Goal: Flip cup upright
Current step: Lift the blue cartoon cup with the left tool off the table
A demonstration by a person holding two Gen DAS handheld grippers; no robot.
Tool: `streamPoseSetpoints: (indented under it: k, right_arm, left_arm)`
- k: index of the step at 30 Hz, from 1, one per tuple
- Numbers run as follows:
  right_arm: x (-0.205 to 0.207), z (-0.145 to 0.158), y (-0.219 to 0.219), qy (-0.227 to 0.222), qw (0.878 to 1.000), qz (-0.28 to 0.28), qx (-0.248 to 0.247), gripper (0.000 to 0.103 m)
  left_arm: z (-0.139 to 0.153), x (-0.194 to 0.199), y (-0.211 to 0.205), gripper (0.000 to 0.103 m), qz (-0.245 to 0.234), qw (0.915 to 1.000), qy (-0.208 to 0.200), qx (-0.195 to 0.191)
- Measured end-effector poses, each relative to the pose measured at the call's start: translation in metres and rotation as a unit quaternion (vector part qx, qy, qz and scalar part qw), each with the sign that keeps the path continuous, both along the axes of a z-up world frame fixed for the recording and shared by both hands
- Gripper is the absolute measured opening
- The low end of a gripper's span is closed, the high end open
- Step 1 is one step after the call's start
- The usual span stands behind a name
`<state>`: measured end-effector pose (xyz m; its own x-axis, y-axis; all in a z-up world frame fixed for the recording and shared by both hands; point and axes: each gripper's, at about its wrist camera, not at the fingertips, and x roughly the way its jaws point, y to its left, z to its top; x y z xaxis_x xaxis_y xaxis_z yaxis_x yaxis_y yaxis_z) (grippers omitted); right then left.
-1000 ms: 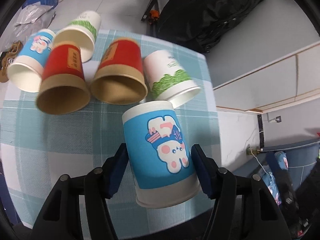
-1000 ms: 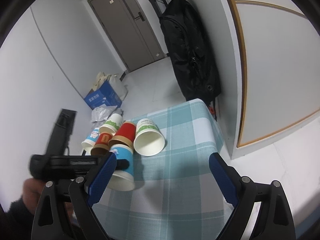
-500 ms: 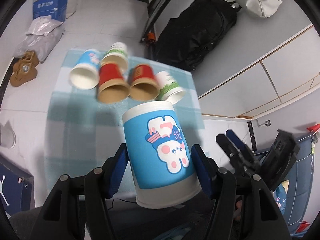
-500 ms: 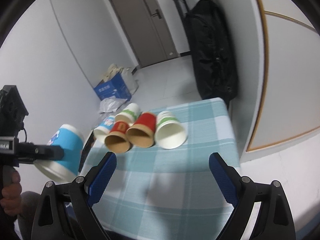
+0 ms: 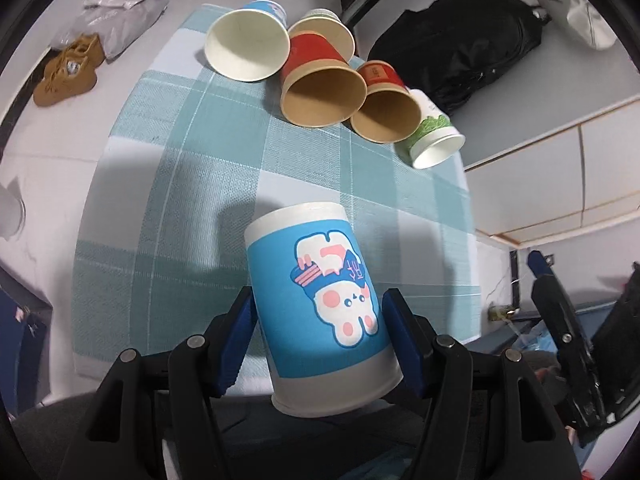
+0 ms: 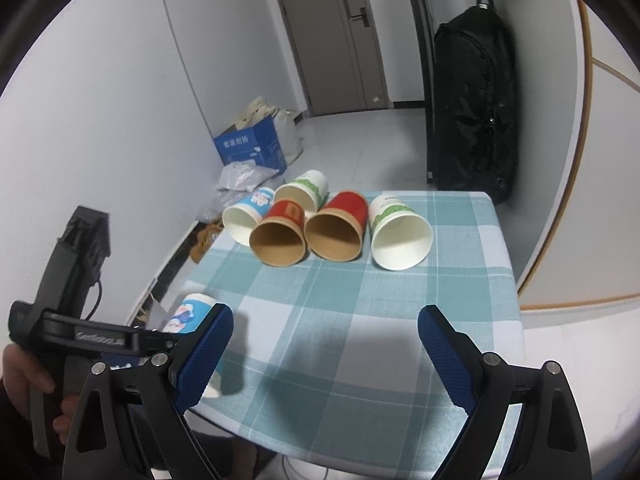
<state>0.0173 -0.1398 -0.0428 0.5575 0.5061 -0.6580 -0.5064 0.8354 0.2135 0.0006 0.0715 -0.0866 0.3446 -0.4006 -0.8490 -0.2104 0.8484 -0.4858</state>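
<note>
My left gripper [image 5: 318,334] is shut on a blue paper cup with a cartoon print [image 5: 320,304]. The cup is held above the near part of the checked table [image 5: 192,184], with its narrow base pointing away from me and its cartoon upside down. The same cup [image 6: 188,314] shows at the lower left of the right wrist view, held by the left gripper over the table's near left edge. My right gripper [image 6: 324,354] is open and empty above the near side of the table.
Several paper cups lie on their sides at the far end of the table: a blue one [image 6: 244,218], two red ones [image 6: 282,232] [image 6: 338,226] and two white-and-green ones [image 6: 306,190] [image 6: 398,226]. A black bag [image 6: 472,108] stands behind the table.
My left gripper has come back down toward the table with the blue cup. The right gripper has moved closer to the table and turned more toward the row of cups.
</note>
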Motion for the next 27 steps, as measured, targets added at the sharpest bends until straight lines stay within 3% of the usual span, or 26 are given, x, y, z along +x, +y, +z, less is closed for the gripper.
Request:
streamPoseSetpoints:
  k: [4,7,13,16,19,27]
  right_arm:
    - [-0.001,-0.004,0.005,-0.003,1.0,0.0,-0.011,0.094]
    - [0.001,-0.007,0.007,-0.003,1.0,0.001,-0.017,0.094]
    - [0.0,-0.006,0.006,-0.004,1.0,0.001,-0.017,0.094]
    - [-0.001,-0.006,0.006,-0.007,1.0,0.003,-0.017,0.094]
    - [-0.001,-0.007,0.005,-0.006,1.0,0.003,-0.017,0.094]
    - [-0.004,-0.004,0.001,-0.01,1.0,0.005,-0.011,0.094]
  left_arm:
    - [-0.006,0.006,-0.004,0.059,-0.008,0.9999,0.002,-0.011]
    - [-0.015,0.012,-0.006,0.061,-0.007,0.9999,0.012,0.009]
    - [-0.023,0.017,-0.007,0.065,0.0,0.9996,0.024,0.013]
    - [-0.023,0.018,-0.01,0.075,-0.002,0.9993,0.027,0.025]
    - [-0.021,0.015,-0.009,0.075,-0.005,0.9992,0.027,0.029]
    - [-0.003,0.008,-0.007,0.075,-0.008,0.9988,-0.008,0.048]
